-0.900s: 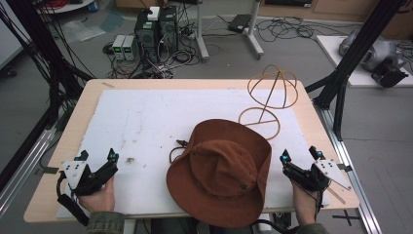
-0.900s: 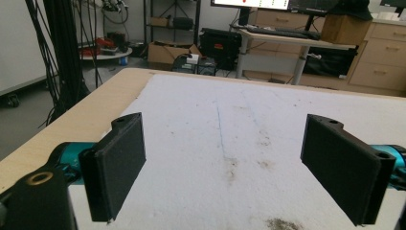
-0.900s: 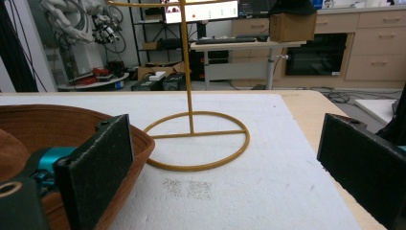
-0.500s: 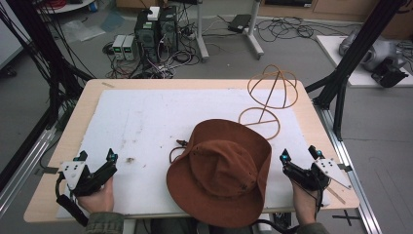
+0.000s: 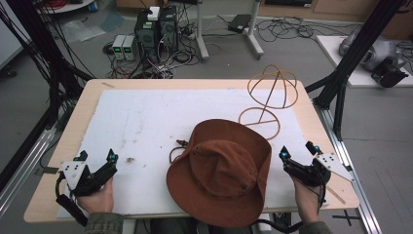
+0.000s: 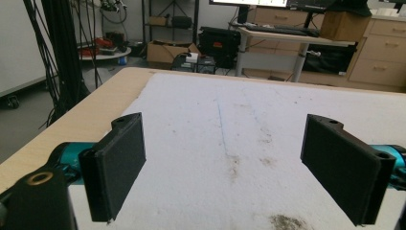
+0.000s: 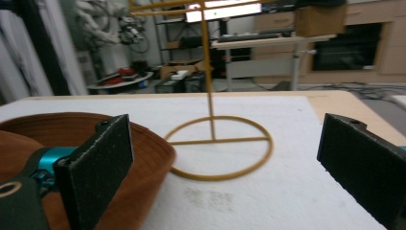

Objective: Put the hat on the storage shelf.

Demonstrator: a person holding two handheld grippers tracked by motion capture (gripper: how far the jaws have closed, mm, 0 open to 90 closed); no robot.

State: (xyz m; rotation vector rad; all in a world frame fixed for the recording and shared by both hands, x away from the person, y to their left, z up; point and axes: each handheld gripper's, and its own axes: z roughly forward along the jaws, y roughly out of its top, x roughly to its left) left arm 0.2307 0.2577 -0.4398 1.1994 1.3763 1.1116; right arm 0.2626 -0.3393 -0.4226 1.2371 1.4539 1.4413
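Each hand-held gripper [image 5: 97, 167]: black jaws, teal joints, grey plate; olive sleeve [image 5: 100, 224].

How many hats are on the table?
1. The brown floppy wide-brimmed hat lies on the white mat near the table's front edge, between the left tool and the right tool. The yellow wire hat stand behind it is bare.

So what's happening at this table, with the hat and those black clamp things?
A person sits at the table with a two-jaw gripper in each hand. The left gripper and the right gripper both rest open near the front edge, holding nothing. Between them a brown wide-brimmed felt hat lies on the white foam mat. Behind the hat stands a yellow wire hat stand, bare. Nothing is being handled yet.
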